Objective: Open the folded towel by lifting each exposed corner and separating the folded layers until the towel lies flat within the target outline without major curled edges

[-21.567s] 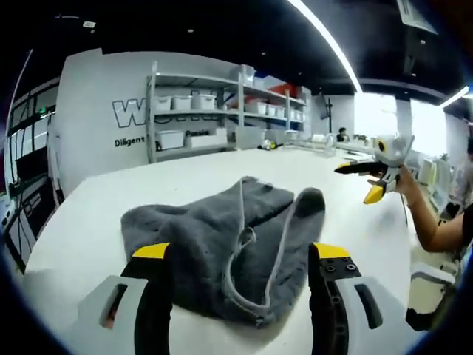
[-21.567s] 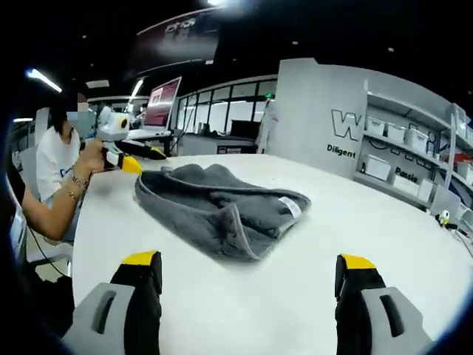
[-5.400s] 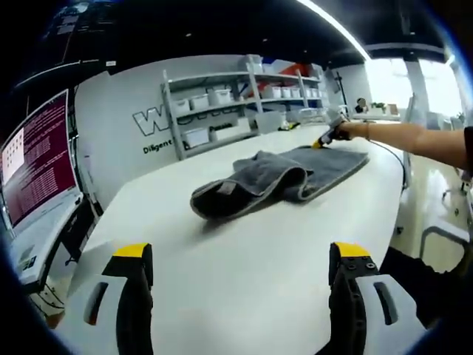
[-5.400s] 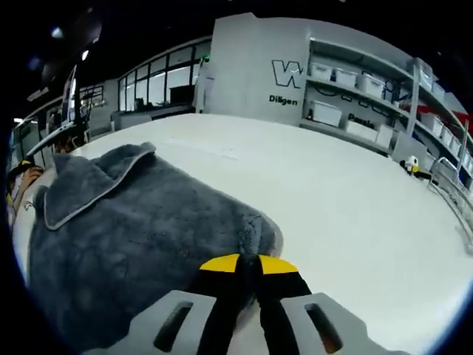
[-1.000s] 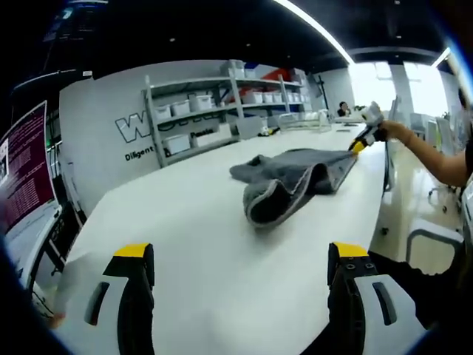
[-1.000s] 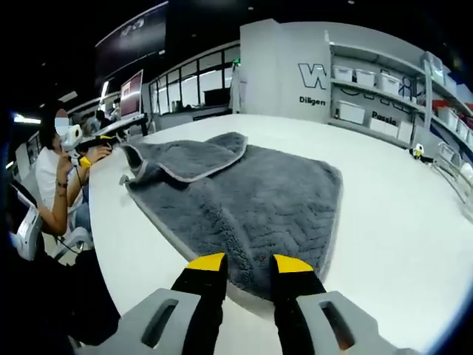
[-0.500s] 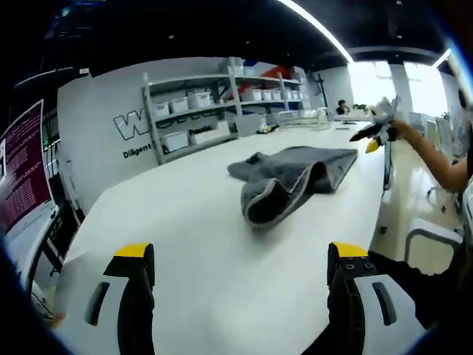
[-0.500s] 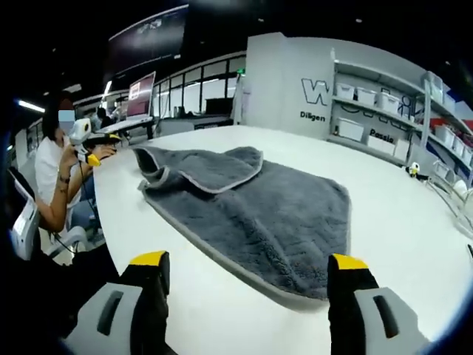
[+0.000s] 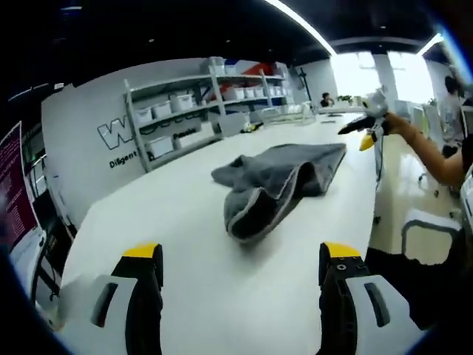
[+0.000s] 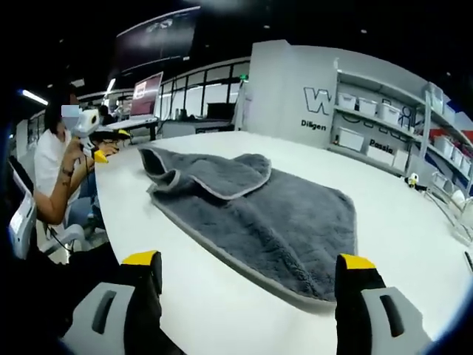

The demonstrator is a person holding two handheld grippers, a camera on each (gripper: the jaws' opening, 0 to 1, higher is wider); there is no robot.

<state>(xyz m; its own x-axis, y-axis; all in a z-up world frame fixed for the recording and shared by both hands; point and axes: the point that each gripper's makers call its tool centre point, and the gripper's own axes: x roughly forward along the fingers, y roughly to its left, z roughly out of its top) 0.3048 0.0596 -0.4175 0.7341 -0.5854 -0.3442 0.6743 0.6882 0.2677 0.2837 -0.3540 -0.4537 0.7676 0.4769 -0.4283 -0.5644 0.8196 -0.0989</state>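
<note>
Towel (image 10: 273, 214) lies part-unfolded; both claws (image 9: 240, 255) (image 10: 247, 266) hover wide apart.

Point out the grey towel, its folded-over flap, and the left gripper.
towel (image 10: 295, 222), right gripper view, flat spread part.
folded-over flap (image 10: 214, 176), right gripper view, top of the doubled layer.
left gripper (image 9: 240, 275), left gripper view, midway between its tips.
</note>
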